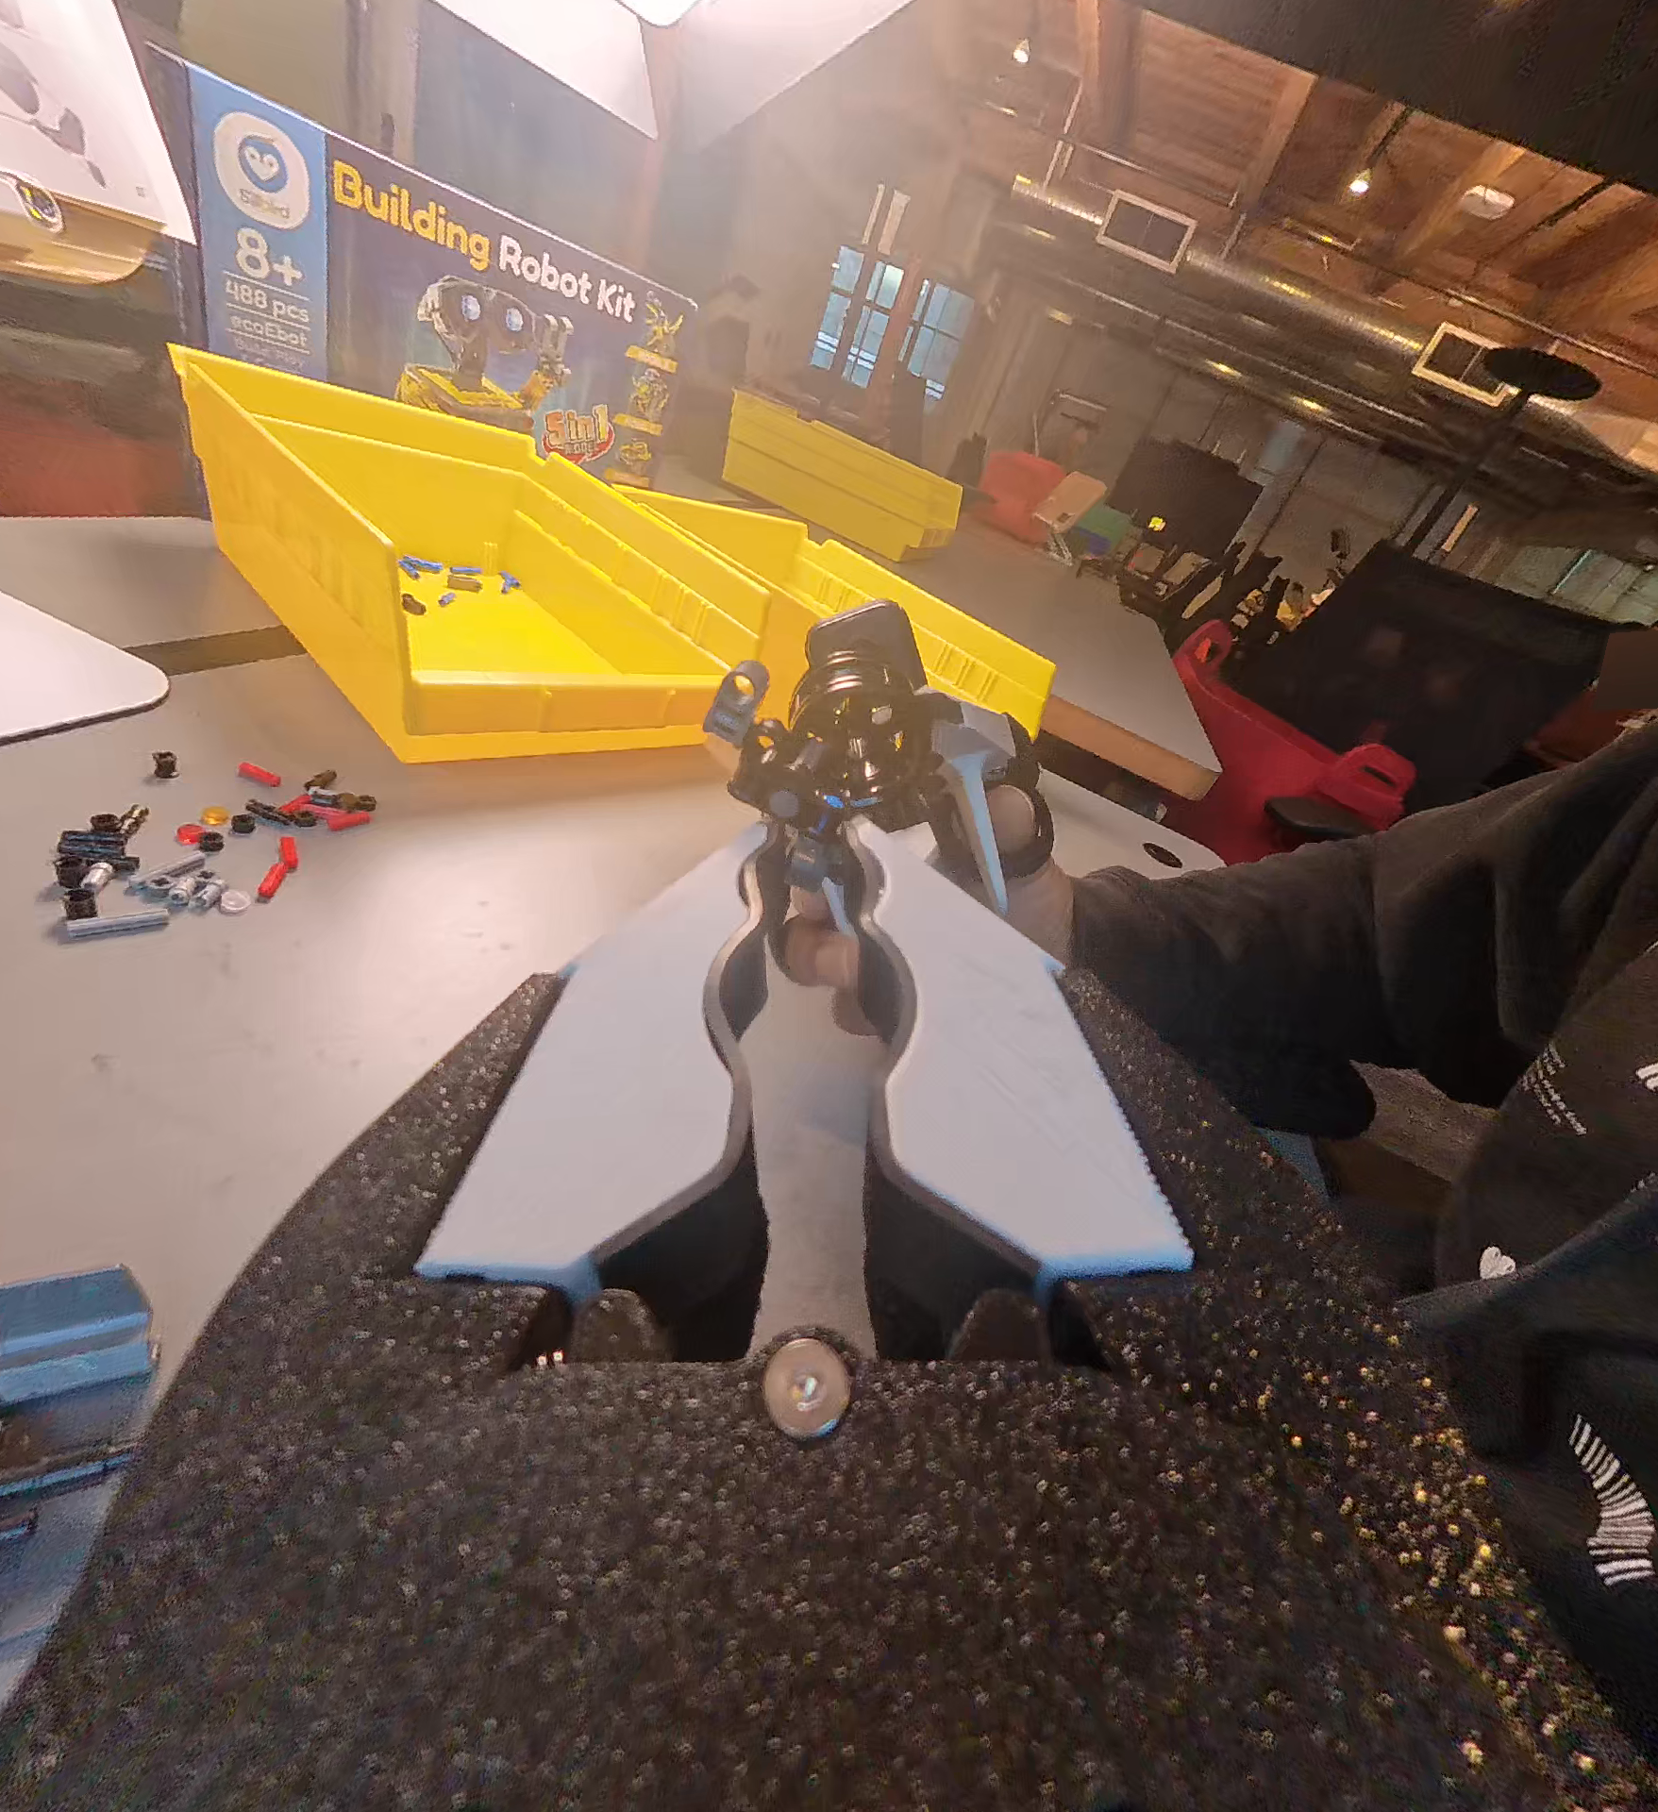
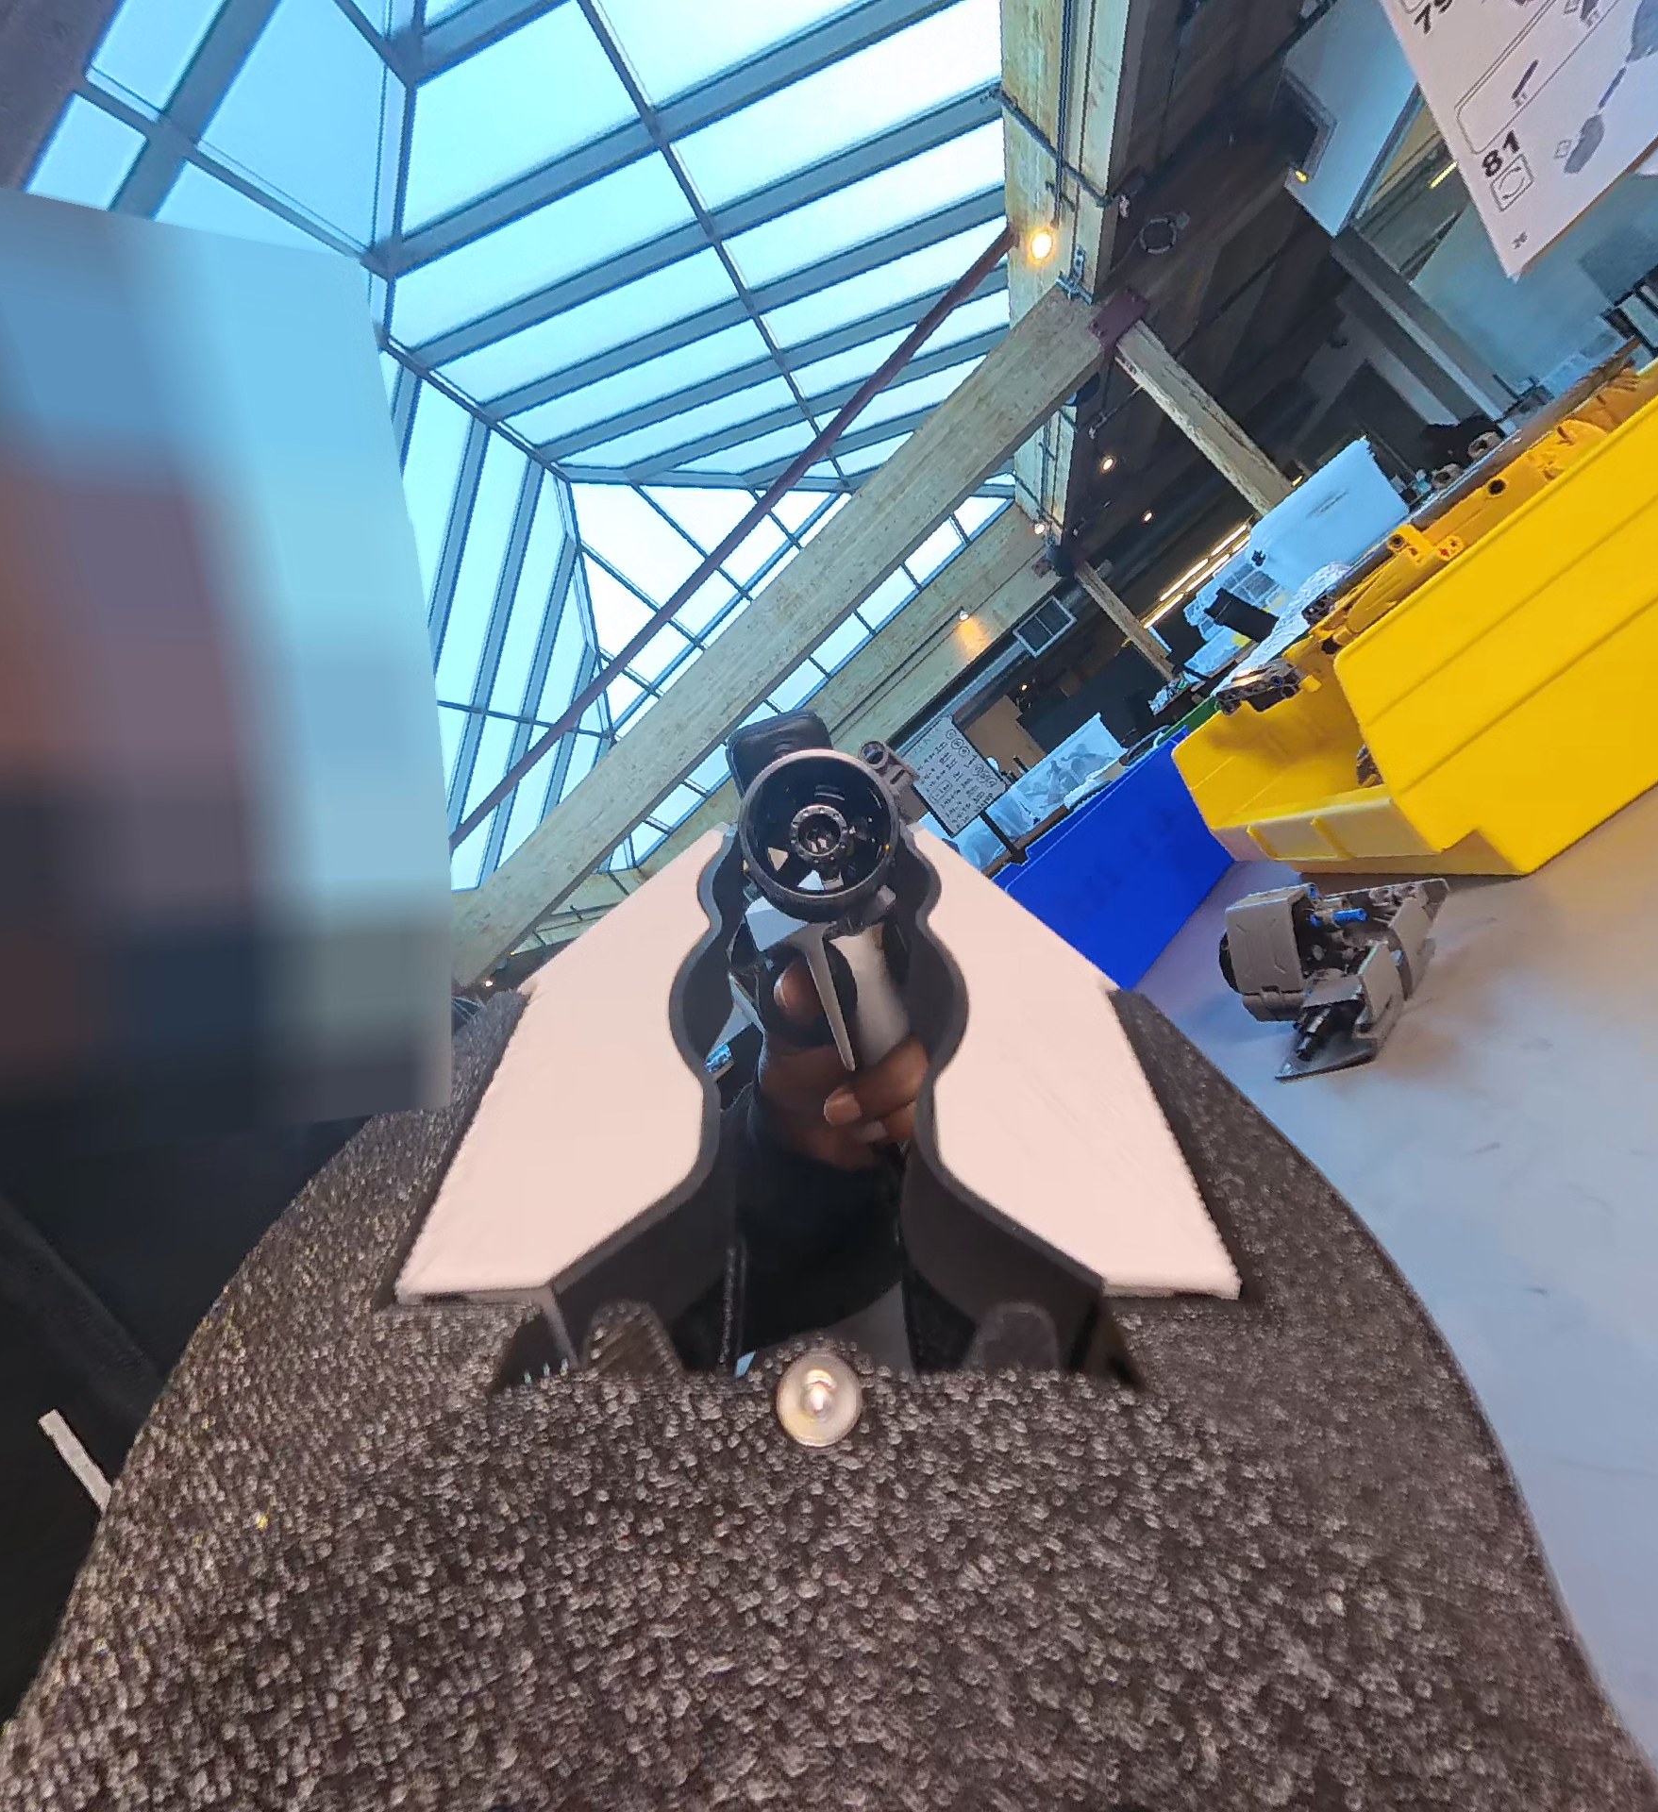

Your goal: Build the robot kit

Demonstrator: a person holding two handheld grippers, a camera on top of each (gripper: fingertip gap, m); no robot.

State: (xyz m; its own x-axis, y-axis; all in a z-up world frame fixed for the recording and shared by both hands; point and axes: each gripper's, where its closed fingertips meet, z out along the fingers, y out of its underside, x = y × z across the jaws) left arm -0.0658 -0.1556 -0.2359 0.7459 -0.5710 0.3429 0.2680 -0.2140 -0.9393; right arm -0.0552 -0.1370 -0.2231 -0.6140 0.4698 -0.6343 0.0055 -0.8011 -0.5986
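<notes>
My left gripper [image 1: 810, 841] is shut on the lower blue-and-black part of a small brick assembly [image 1: 834, 745], which has a black wheel on top, and holds it above the grey table [image 1: 413, 981]. A person's hand [image 1: 1011, 843] in a black sleeve holds a grey piece just behind the assembly. In the right wrist view, my right gripper [image 2: 820, 853] is closed around the black wheel assembly [image 2: 820, 833] and is tilted up toward the glass roof. A hand [image 2: 844, 1088] and a grey blade-shaped piece [image 2: 834, 1000] show behind the wheel.
Loose red, black and grey parts [image 1: 207, 843] lie on the table to the left. Yellow bins [image 1: 530, 647] stand behind, one with small pieces [image 1: 452, 578], before a kit box [image 1: 472, 284]. The right wrist view shows yellow bins [image 2: 1540, 686], a blue bin [image 2: 1119, 882] and a grey built module [image 2: 1325, 951]. My two grippers' fingertips are within a few centimetres of each other.
</notes>
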